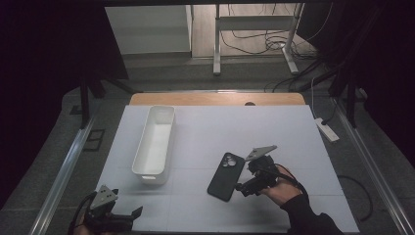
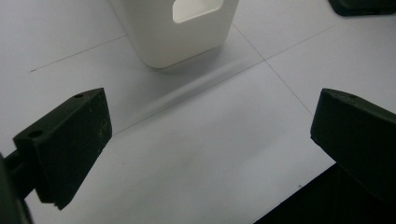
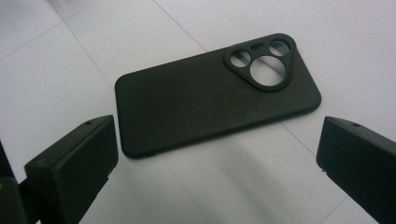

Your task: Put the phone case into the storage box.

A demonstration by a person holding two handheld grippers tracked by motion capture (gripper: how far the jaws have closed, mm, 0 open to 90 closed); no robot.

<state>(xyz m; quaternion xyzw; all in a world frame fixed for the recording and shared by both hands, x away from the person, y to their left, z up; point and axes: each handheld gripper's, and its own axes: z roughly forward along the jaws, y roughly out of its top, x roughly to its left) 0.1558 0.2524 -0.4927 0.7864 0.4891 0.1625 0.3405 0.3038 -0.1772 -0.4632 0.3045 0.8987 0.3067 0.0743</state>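
Black and thin, the phone case (image 1: 226, 176) is lying flat, back side up, on the white worktop (image 1: 274, 137), camera cutout at its far end, at about five o'clock from the white bin (image 1: 155, 143) and well apart from it. We are bringing the right tool (image 1: 243, 188) in from the case's four o'clock side, jaws spread wide and holding nothing; in the right gripper view the case (image 3: 205, 95) is sitting just ahead of the two black jaws, not yet between them. We are judging the main risk as the flatness: with so little edge to bite, a jaw coming in low could skate over the top or push the case along the smooth worktop instead of catching it. A soft shell could also bow or spring out if we are squeezing across its width, and a pinch at one corner would let it droop and swing on the way to the bin. The right hand (image 1: 281, 191) is angling the tool down and toward nine o'clock, forearm entering from the lower right. The left tool (image 1: 128, 218) is resting low at the near left corner, jaws likewise wide apart and empty, pointing toward the bin's near end (image 2: 187, 32), which is standing at twelve o'clock in the left gripper view.
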